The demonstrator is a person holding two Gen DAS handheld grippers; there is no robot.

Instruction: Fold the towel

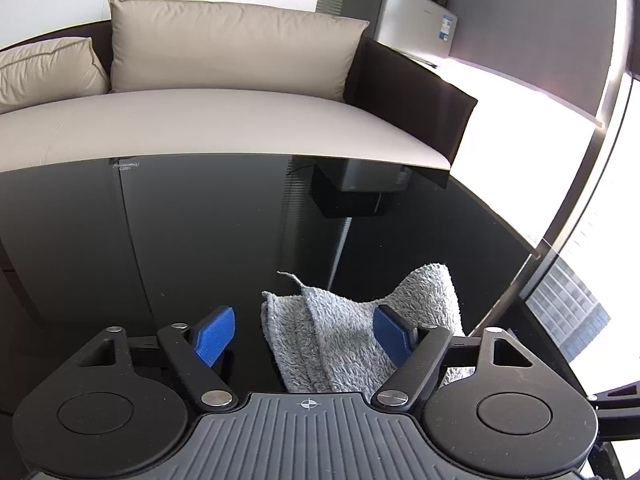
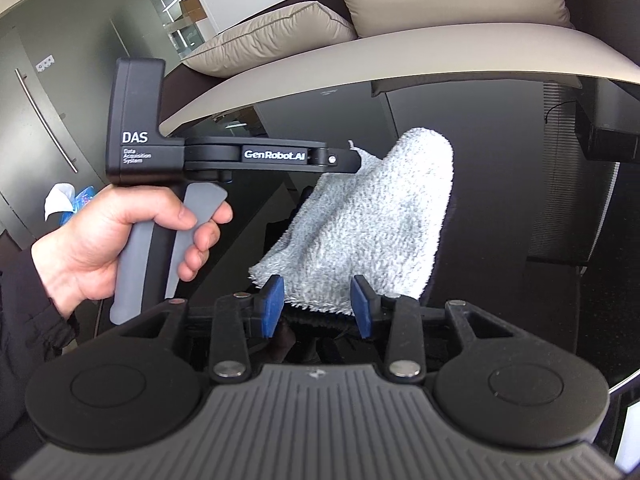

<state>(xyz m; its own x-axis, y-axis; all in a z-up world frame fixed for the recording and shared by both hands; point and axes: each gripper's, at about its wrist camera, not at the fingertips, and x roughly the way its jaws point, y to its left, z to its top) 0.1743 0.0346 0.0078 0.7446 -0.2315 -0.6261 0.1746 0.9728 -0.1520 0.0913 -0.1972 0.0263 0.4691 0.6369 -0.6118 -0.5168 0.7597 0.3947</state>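
Note:
A grey fluffy towel [image 1: 340, 336] lies bunched on the black glass table [image 1: 180, 240]. In the left wrist view my left gripper [image 1: 306, 334] is open, its blue pads wide apart, with the towel between them nearer the right pad. In the right wrist view the towel [image 2: 372, 220] rises in a hump ahead of my right gripper [image 2: 318, 306], which is open with the towel's near edge between its pads. The left gripper [image 2: 352, 160] shows there from the side, held by a hand [image 2: 120, 240], its tip at the towel's far corner.
A beige sofa [image 1: 224, 120] with cushions [image 1: 228, 48] stands just beyond the table's far edge. A small fridge with a microwave [image 1: 416, 12] is at the back right. A metal pole [image 1: 580, 168] and bright window are on the right.

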